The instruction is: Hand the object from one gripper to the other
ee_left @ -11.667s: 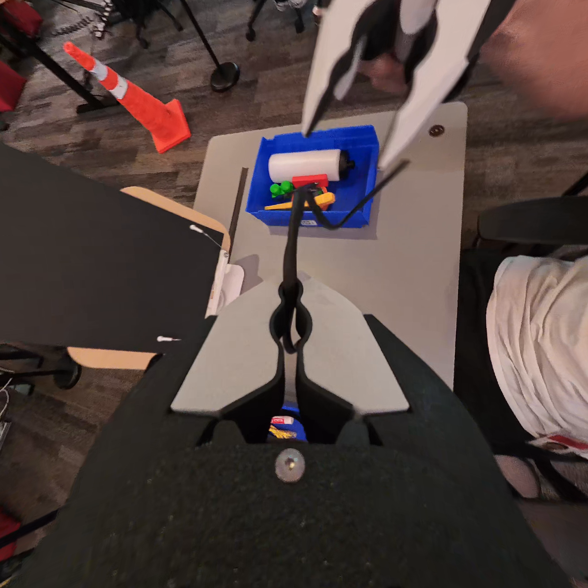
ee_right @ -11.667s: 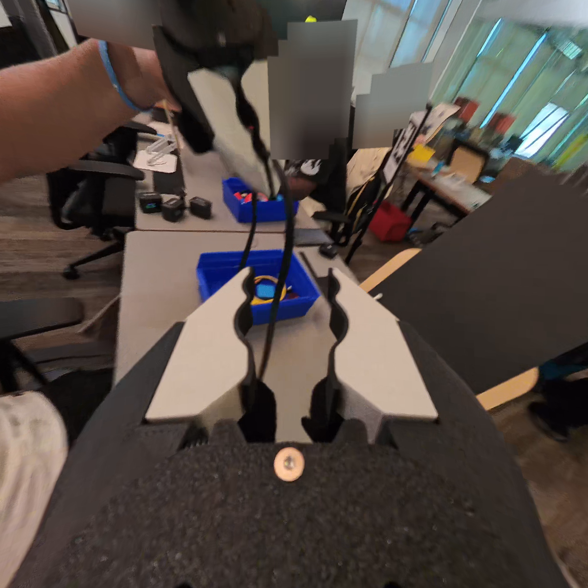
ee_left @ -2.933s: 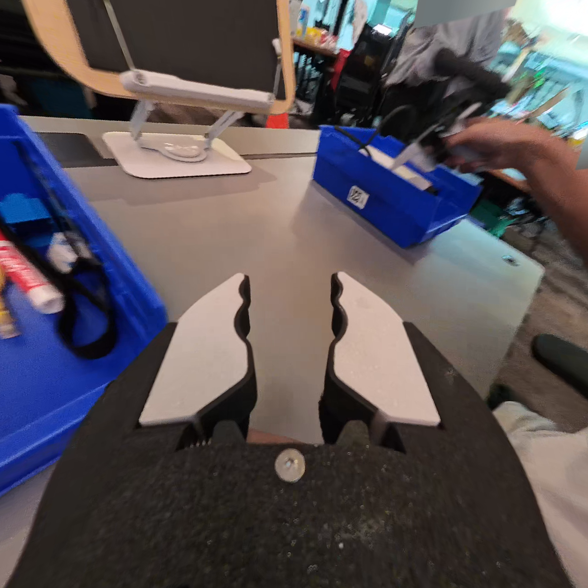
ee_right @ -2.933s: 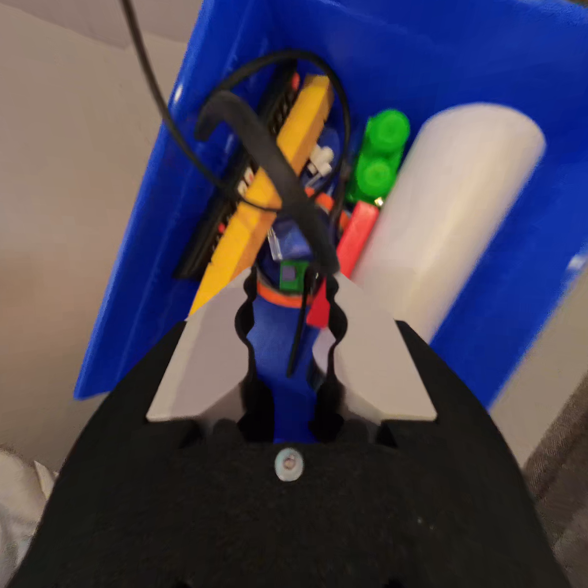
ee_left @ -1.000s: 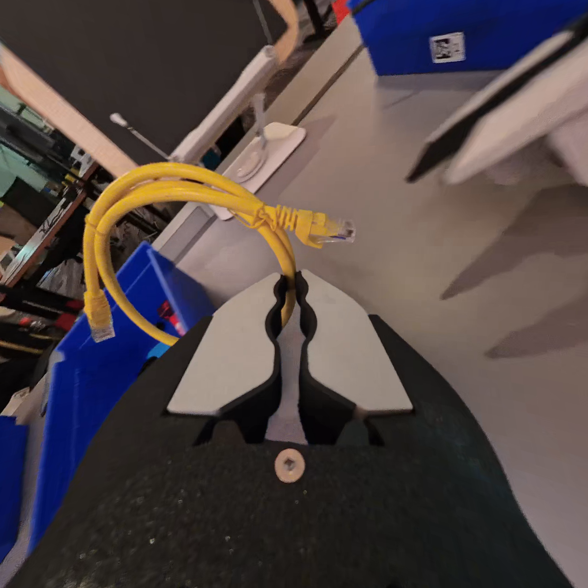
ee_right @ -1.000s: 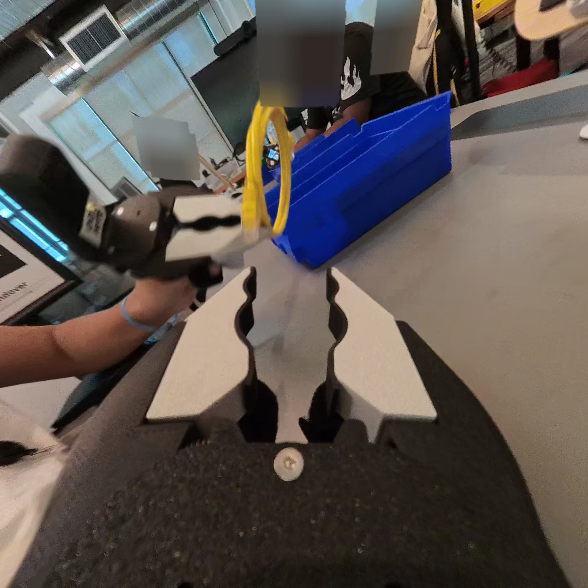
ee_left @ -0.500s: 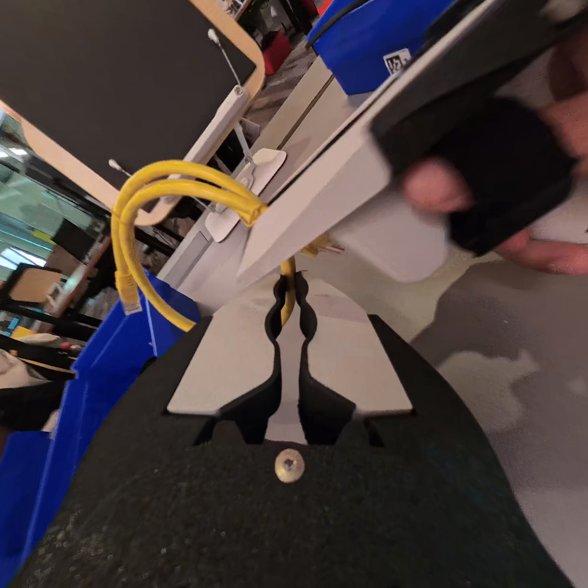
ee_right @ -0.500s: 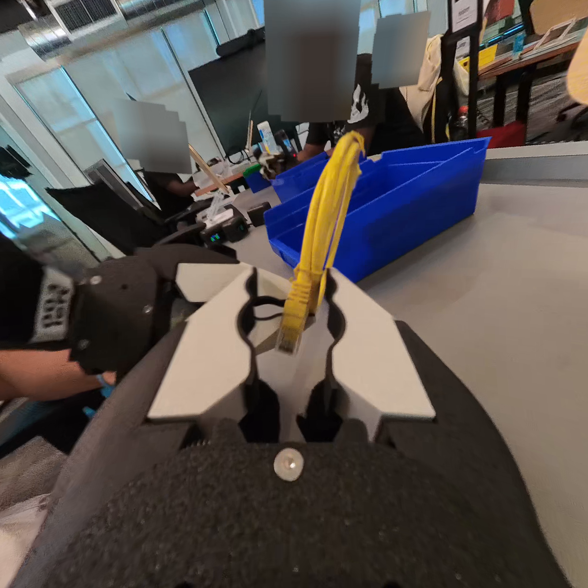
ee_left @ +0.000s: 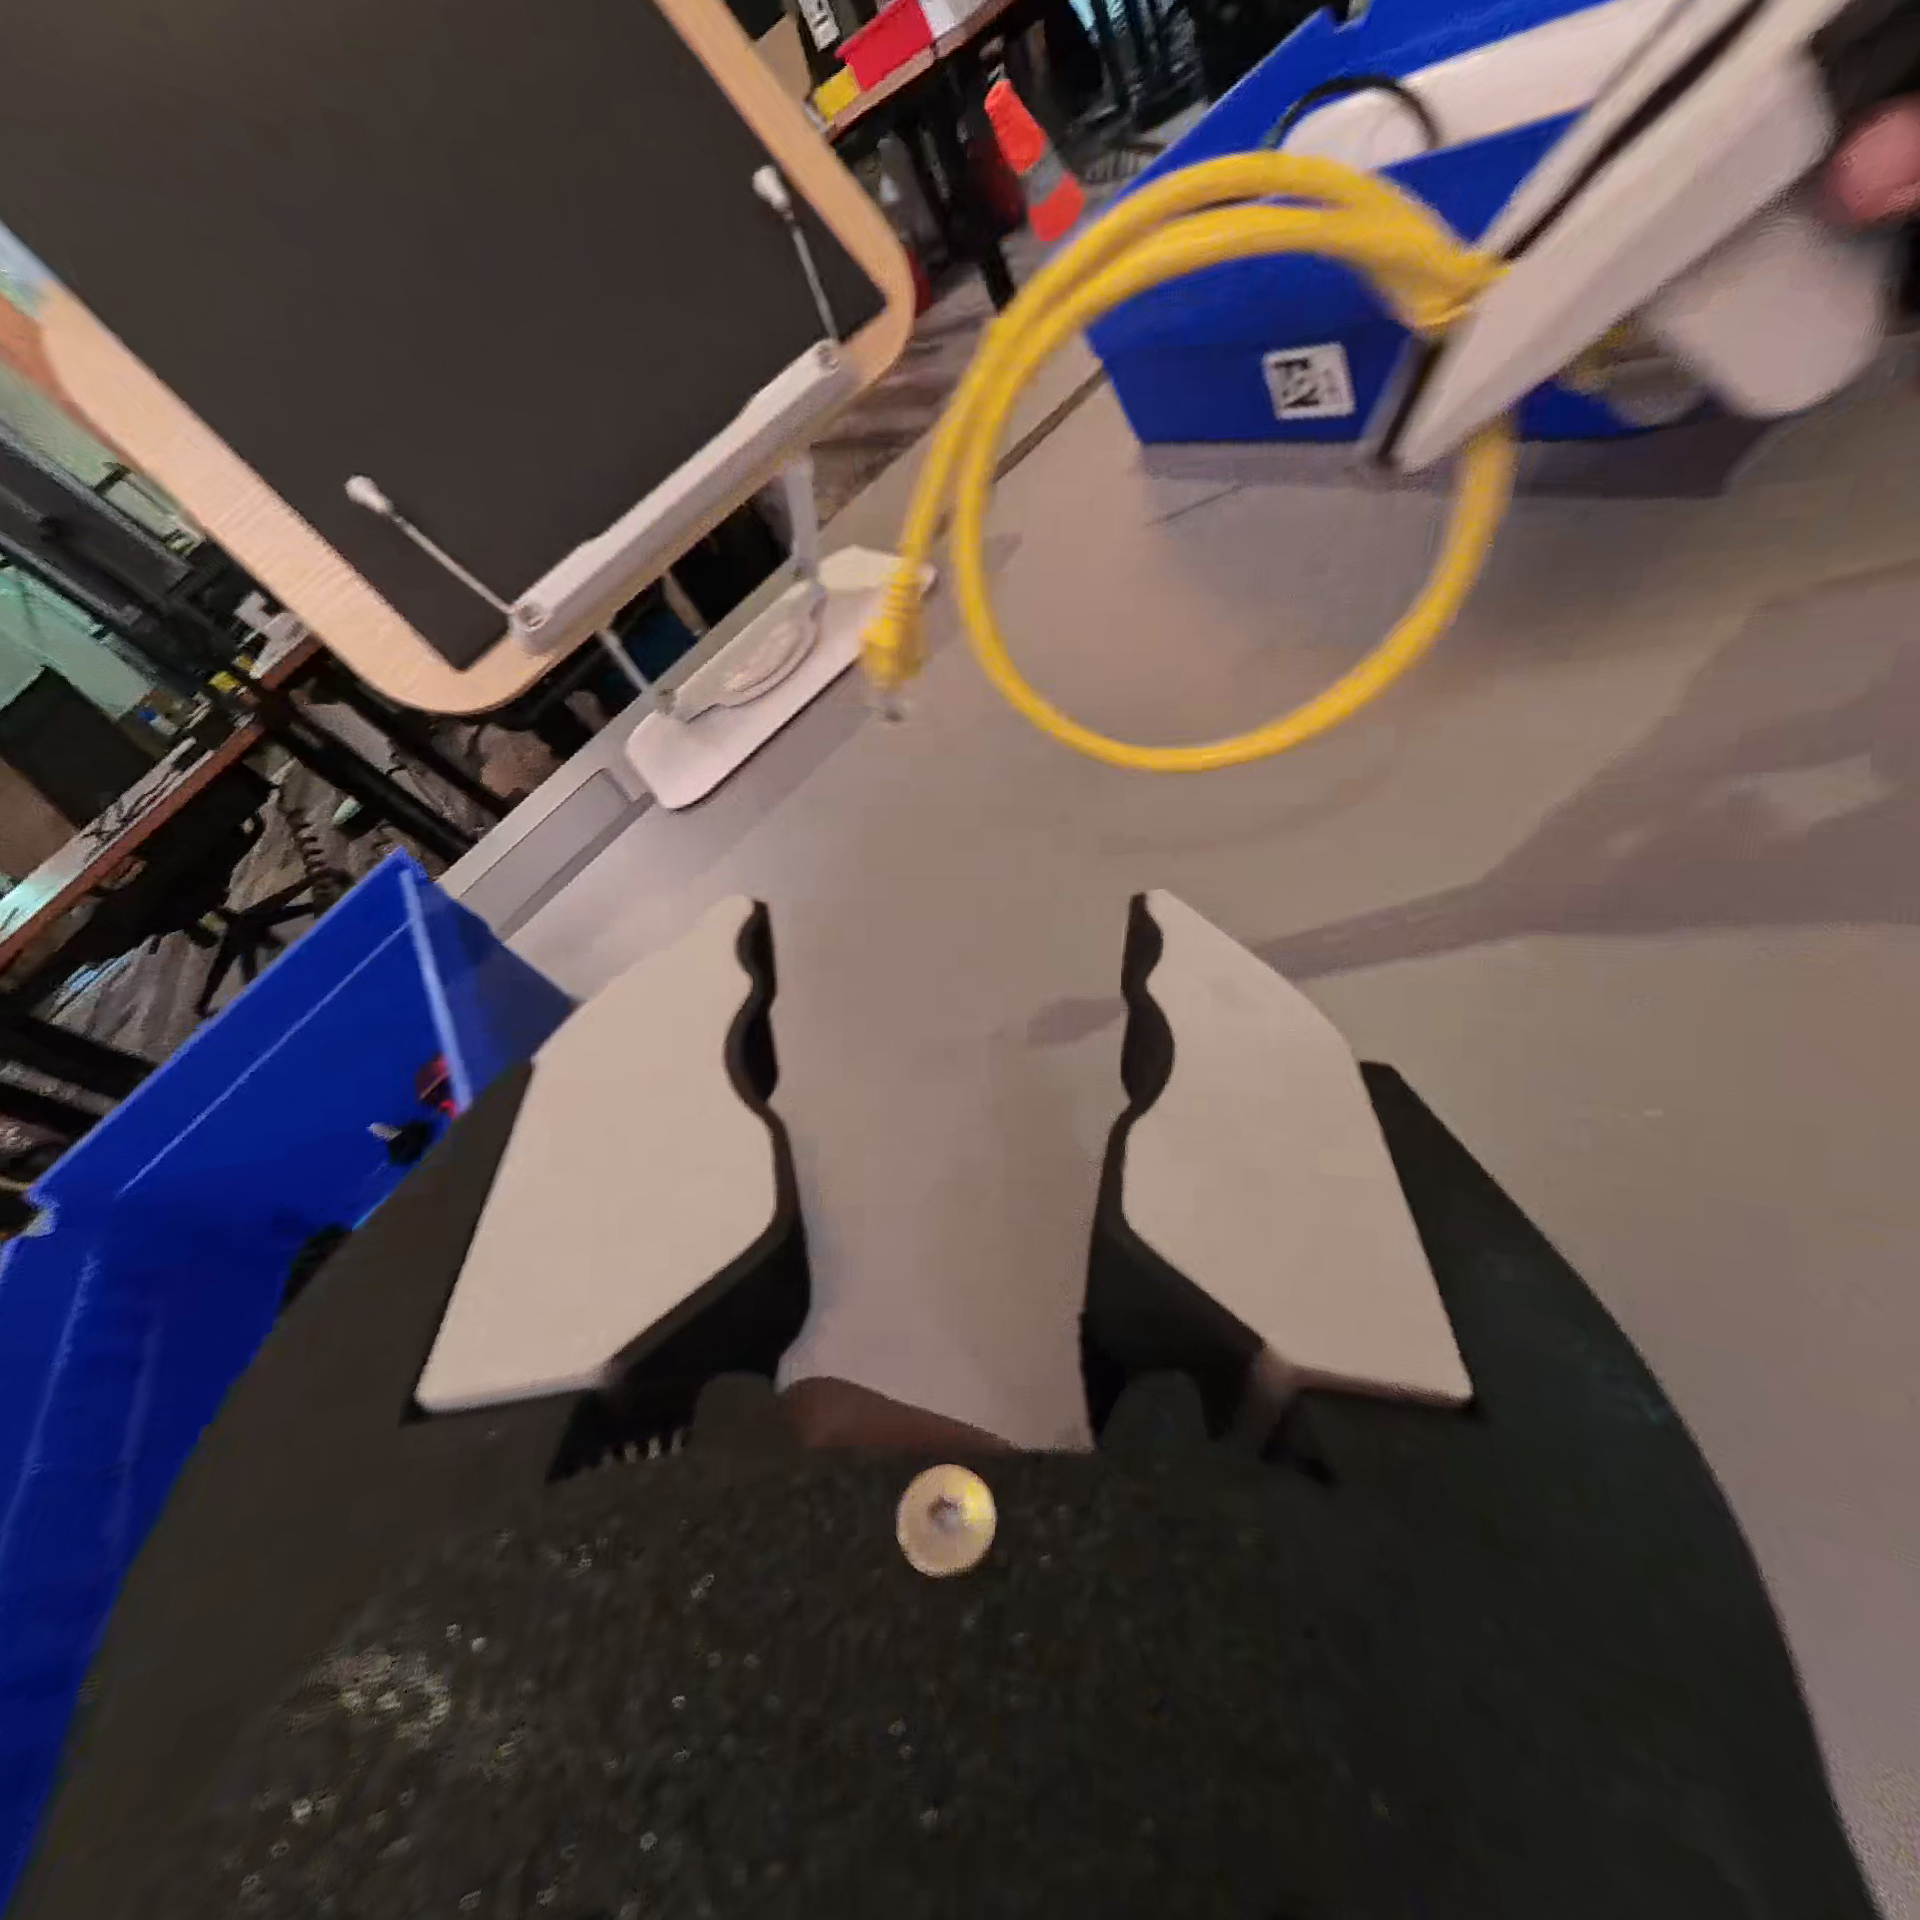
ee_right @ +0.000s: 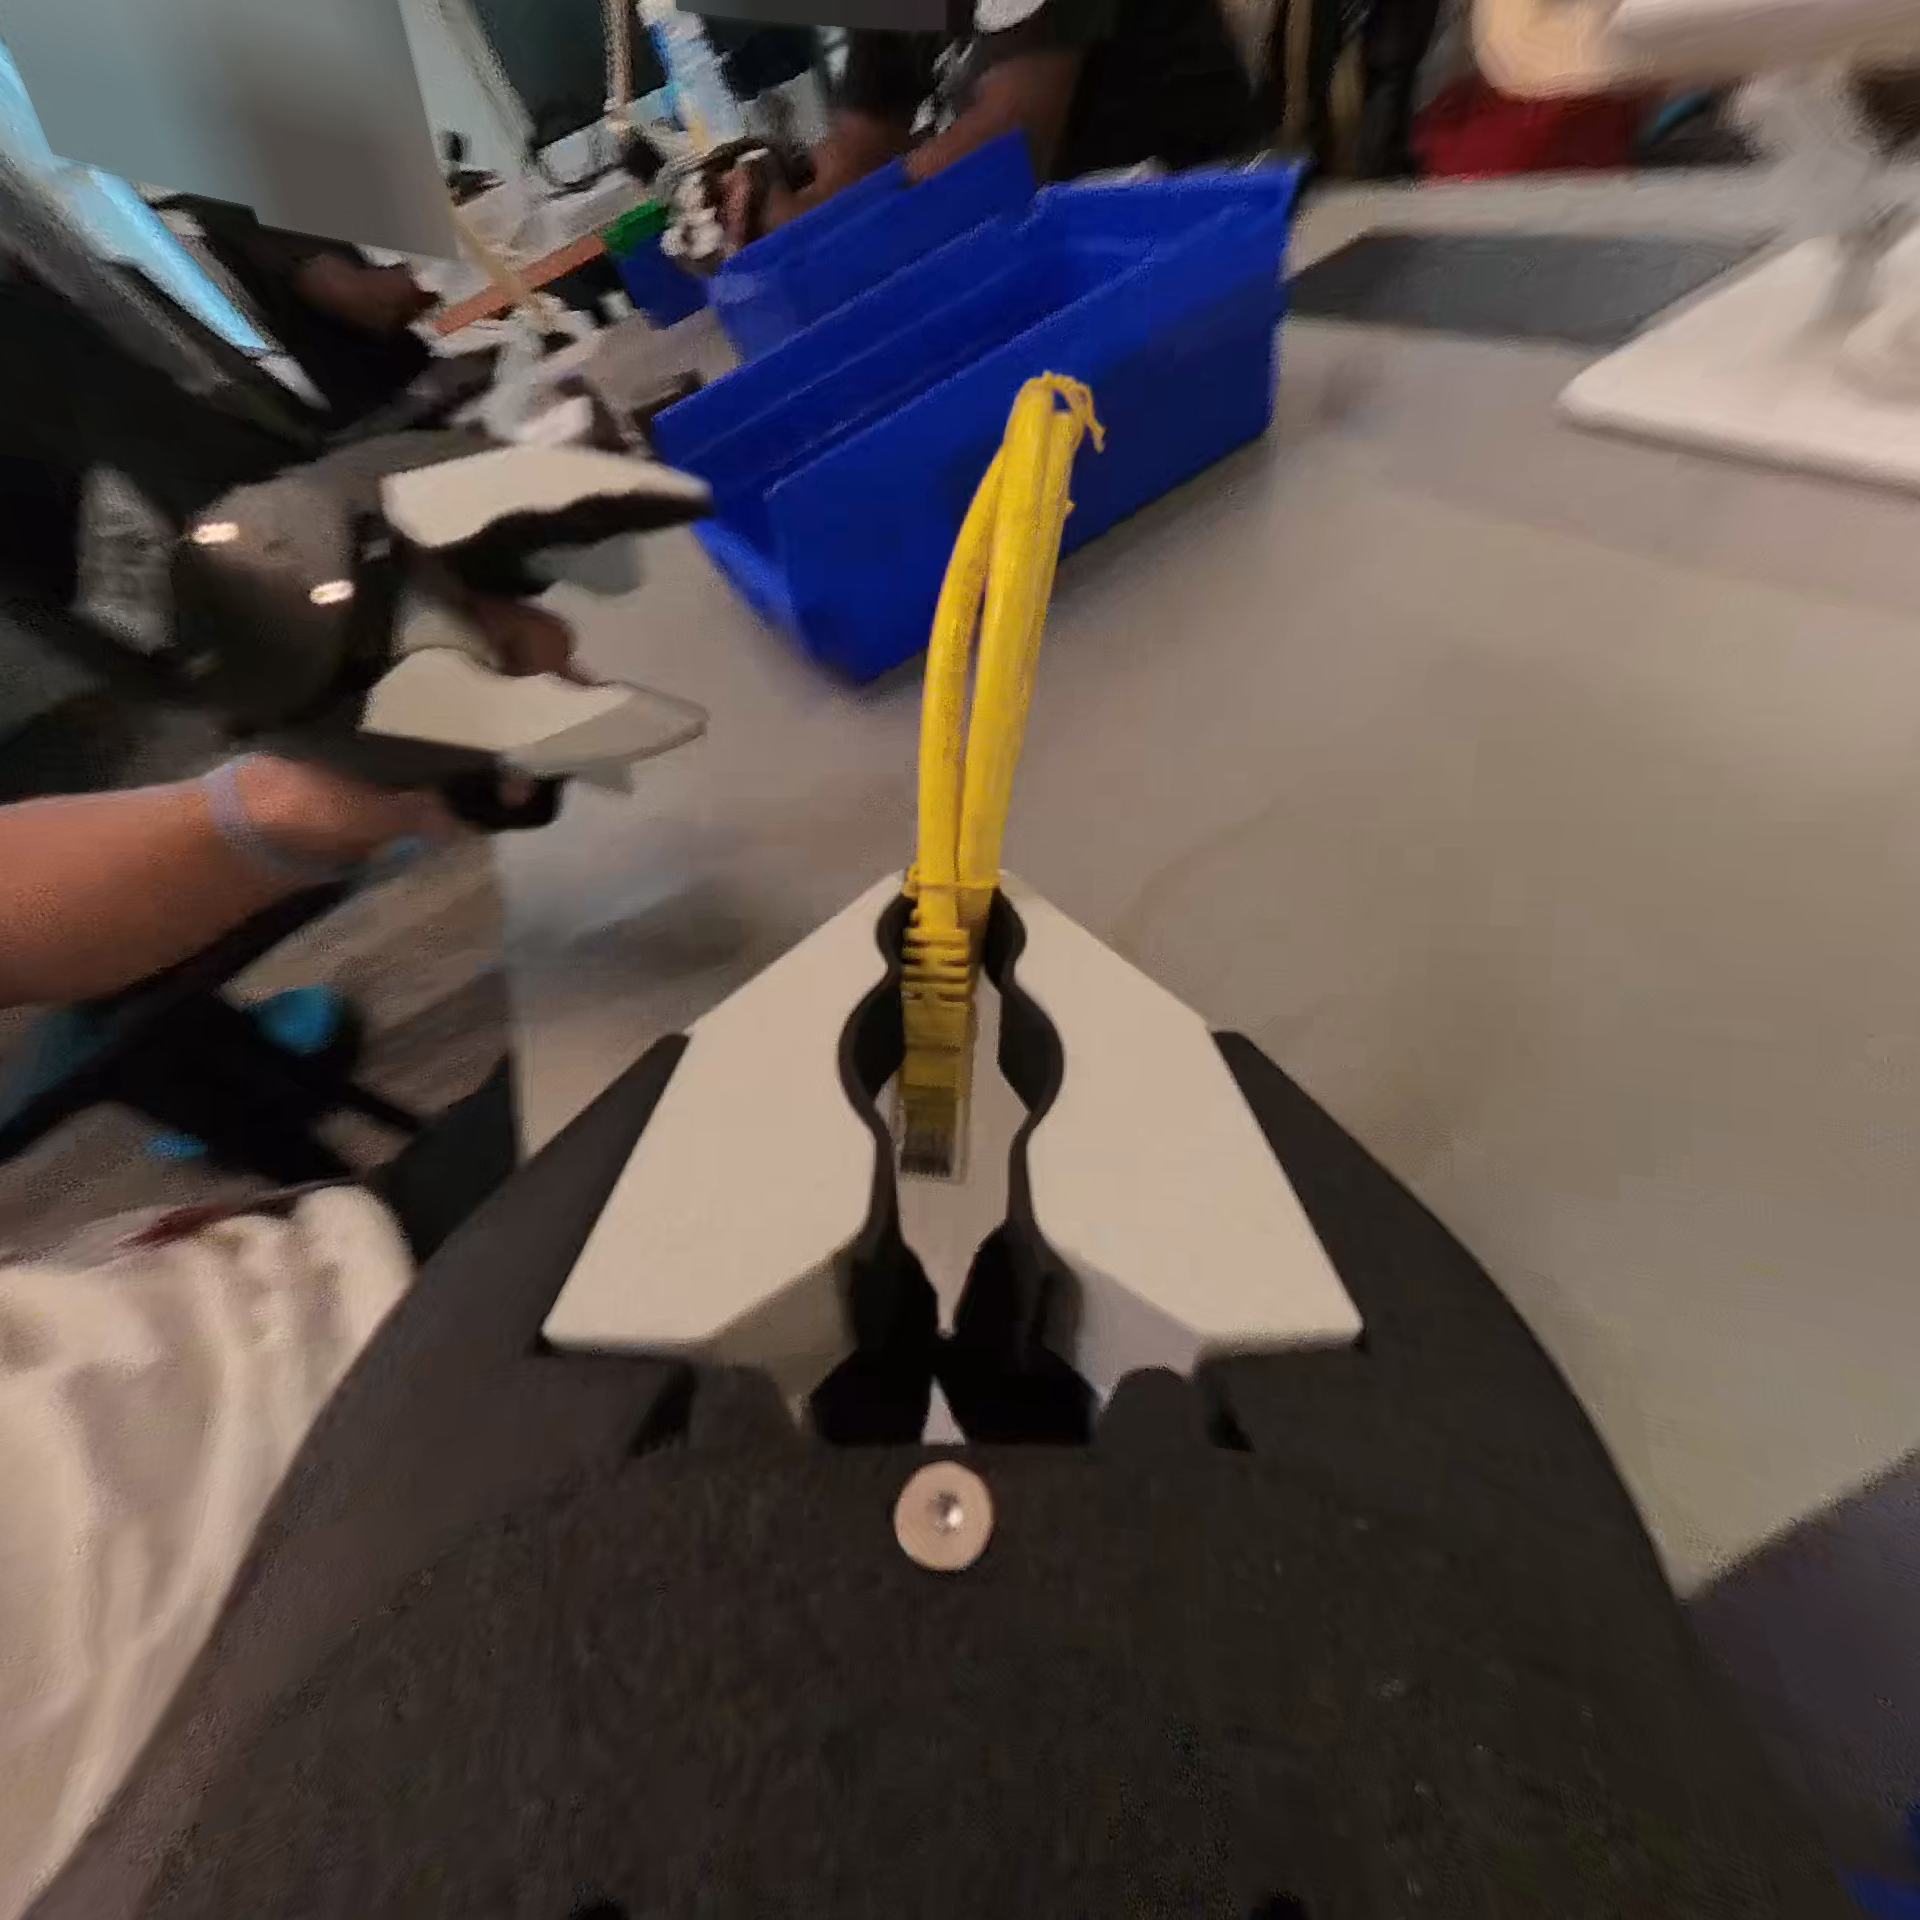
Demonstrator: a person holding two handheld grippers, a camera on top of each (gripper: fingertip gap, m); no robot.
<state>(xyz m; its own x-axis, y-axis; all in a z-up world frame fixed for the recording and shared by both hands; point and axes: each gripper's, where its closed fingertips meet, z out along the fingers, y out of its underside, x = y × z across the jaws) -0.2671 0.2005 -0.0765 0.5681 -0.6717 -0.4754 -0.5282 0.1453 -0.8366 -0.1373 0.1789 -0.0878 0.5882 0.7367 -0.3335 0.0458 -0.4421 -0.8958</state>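
Landmark: the grey table (ee_left: 1558, 935), by which all places are given.
Blue plastic bin at the left: seen at the left edge of the left wrist view (ee_left: 208, 1195), standing on the table beside the left gripper.
Left gripper: its two grey fingers are held wide apart above the table, with nothing between them (ee_left: 948, 1039); in the right wrist view it is seen at the left (ee_right: 665, 613), gaping and clear of the cable.
White stand: a flat white base with a thin arm (ee_left: 748, 686) is set on the far edge of the table, a dark board with a wooden rim propped on it.
Yellow network cable: a coiled loop with a plug at each end (ee_left: 1195, 499), carried in the air above the table and pinched at its bundled part.
Right gripper: its fingers are closed on the cable (ee_right: 951, 997), one plug lying in the gap between them and the loop rising upright from the tips.
Second blue plastic bin: on the table's far right in the left wrist view (ee_left: 1247, 343), behind the cable.
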